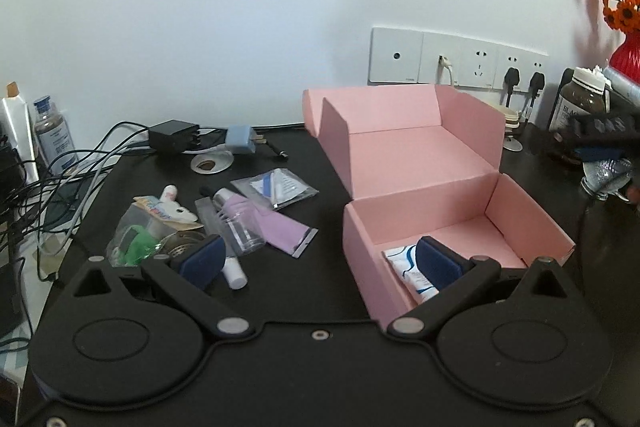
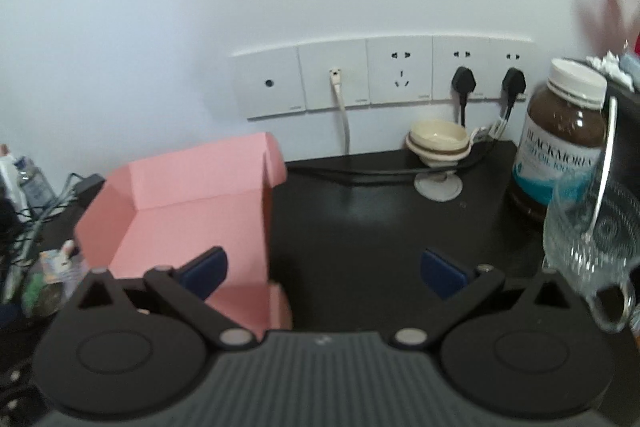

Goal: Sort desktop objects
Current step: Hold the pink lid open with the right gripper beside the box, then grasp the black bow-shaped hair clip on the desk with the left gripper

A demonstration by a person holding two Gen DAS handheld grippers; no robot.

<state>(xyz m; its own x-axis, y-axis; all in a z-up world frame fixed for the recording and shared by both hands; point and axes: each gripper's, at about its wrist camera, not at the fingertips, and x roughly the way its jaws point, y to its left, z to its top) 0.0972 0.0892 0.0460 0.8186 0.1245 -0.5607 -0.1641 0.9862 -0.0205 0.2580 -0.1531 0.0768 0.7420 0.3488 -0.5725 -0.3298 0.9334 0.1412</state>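
Note:
My left gripper (image 1: 319, 262) is open and hovers low over the black desk, straddling the front left corner of the open pink box (image 1: 362, 243). A white and blue sachet (image 1: 402, 265) lies inside the box. Left of the box is a pile: a clear bottle (image 1: 240, 227), a purple sachet (image 1: 280, 227), a clear zip bag (image 1: 276, 189), a white tube (image 1: 234, 275) and a bag with green contents (image 1: 138, 247). My right gripper (image 2: 324, 273) is open and empty above bare desk, with the pink box (image 2: 180, 211) to its left.
A glass cup (image 2: 592, 235) with a spoon stands close to the right finger, and behind it is a brown supplement jar (image 2: 560, 147). A cream dish on a suction stand (image 2: 438, 143), wall sockets (image 2: 380, 75), and cables and a charger (image 1: 172, 135) line the back.

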